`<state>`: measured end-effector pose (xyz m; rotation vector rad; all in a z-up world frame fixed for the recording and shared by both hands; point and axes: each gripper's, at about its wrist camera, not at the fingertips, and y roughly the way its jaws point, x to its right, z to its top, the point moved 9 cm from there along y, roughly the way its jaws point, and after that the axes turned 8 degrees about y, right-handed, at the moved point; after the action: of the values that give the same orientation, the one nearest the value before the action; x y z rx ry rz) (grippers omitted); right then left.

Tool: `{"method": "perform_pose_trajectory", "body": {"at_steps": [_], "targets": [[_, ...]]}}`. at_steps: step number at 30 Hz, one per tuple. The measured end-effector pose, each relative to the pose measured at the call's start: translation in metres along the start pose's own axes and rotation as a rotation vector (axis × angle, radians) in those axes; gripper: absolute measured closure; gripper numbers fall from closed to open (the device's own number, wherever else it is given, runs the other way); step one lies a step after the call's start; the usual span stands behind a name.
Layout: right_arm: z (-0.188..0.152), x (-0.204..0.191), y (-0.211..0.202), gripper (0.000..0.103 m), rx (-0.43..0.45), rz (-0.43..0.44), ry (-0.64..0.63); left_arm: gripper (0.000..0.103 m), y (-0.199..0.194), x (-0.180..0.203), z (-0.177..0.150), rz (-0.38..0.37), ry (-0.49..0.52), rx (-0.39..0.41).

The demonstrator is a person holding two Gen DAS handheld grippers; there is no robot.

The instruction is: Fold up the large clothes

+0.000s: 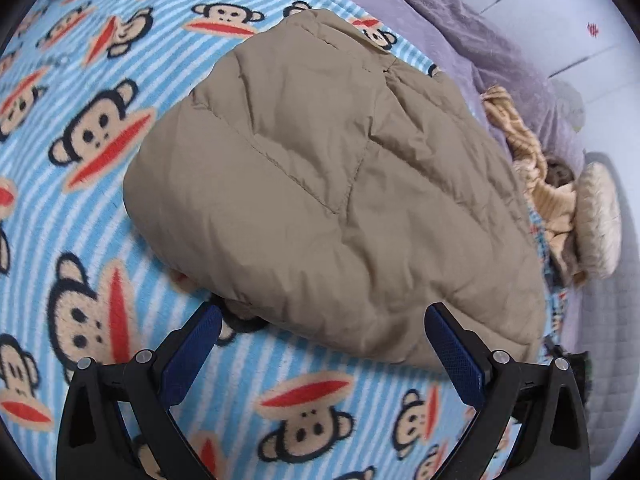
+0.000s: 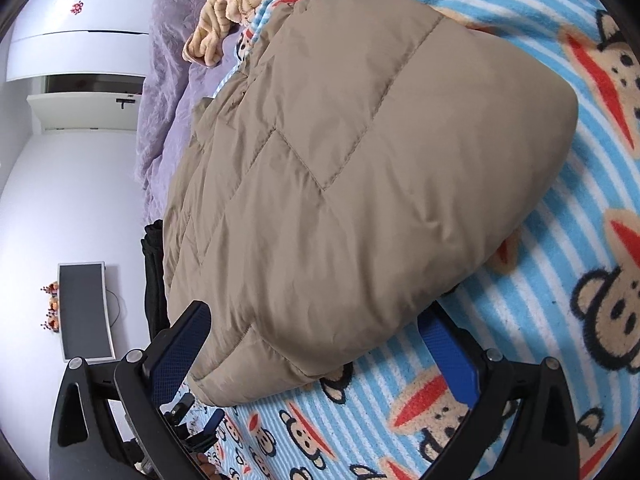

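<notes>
Jacket [image 1: 332,184] lies folded; both tools spread wide; monitor [image 2: 84,312] only in right view.

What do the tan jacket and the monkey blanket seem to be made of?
Jacket: it looks like a smooth, matte woven shell, probably nylon or polyester, over soft filling; the stitched quilt lines and puffy panels suggest this. Whether the filling is down cannot be told.
Blanket: probably fleece; the printed stripes and monkey faces have fuzzy, napped edges.
</notes>
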<state>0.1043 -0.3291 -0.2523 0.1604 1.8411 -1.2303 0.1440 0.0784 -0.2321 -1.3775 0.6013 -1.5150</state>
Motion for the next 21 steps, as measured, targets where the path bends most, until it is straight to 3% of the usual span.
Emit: {"method": "perform_pose_trajectory", "body": {"at_steps": [4,8,13,21], "targets": [[0.000,0.005,0.002,0.000,-0.017,-0.001,0.016,0.001,0.005,-0.010,-0.006,-0.084,-0.051,-0.022],[0.000,0.015,0.005,0.000,-0.029,0.005,0.049,0.001,0.024,-0.016,-0.011,-0.101,-0.087,-0.060],[0.010,0.011,0.011,0.000,-0.034,0.040,0.070,0.001,0.029,-0.014,0.019,-0.130,-0.122,0.016],[0.022,-0.006,0.042,0.000,-0.072,0.108,0.108,0.001,0.055,-0.019,0.049,-0.150,-0.250,0.061]]}}
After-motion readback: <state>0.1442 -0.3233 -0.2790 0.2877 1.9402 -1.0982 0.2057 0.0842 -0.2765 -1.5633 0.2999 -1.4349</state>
